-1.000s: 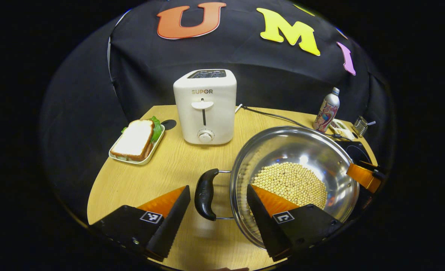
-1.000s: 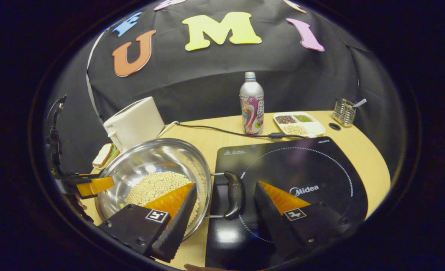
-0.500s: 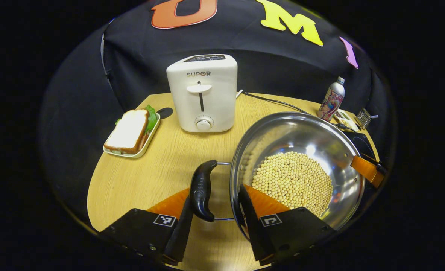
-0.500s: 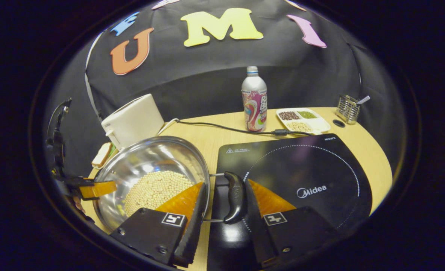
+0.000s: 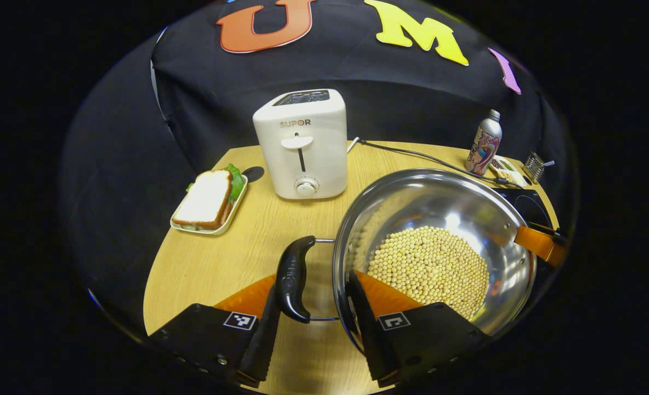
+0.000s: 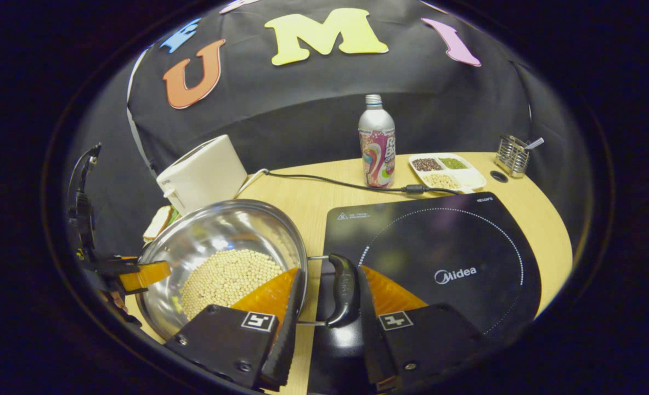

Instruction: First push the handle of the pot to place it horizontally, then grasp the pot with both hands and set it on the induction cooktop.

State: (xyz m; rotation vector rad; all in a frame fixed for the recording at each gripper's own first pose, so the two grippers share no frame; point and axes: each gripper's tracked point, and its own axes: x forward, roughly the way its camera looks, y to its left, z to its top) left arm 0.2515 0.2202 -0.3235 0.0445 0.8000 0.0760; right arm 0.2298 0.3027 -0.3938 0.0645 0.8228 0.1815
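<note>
A steel pot (image 5: pixel 439 219) holding pale beans stands on the wooden table, with a black handle on each side. My left gripper (image 5: pixel 312 285) is shut on the near handle (image 5: pixel 293 280), one finger outside the handle and the other inside the pot's wall. In the right gripper view, my right gripper (image 6: pixel 328 280) is shut the same way on the opposite handle (image 6: pixel 343 288), which overhangs the left edge of the black induction cooktop (image 6: pixel 439 258). Each view also shows the other gripper at the pot's far rim. Whether the pot is off the table I cannot tell.
A white toaster (image 5: pixel 302 148) stands behind the pot, and a sandwich on a small tray (image 5: pixel 209 200) lies to its left. Behind the cooktop are a bottle (image 6: pixel 377 142), a divided dish (image 6: pixel 447 170), a wire holder (image 6: pixel 513 156) and a power cable (image 6: pixel 329 184).
Both grippers went from open around the handles to shut on them. Since half a second ago the pot has stayed in the fingers while the views shifted slightly.
</note>
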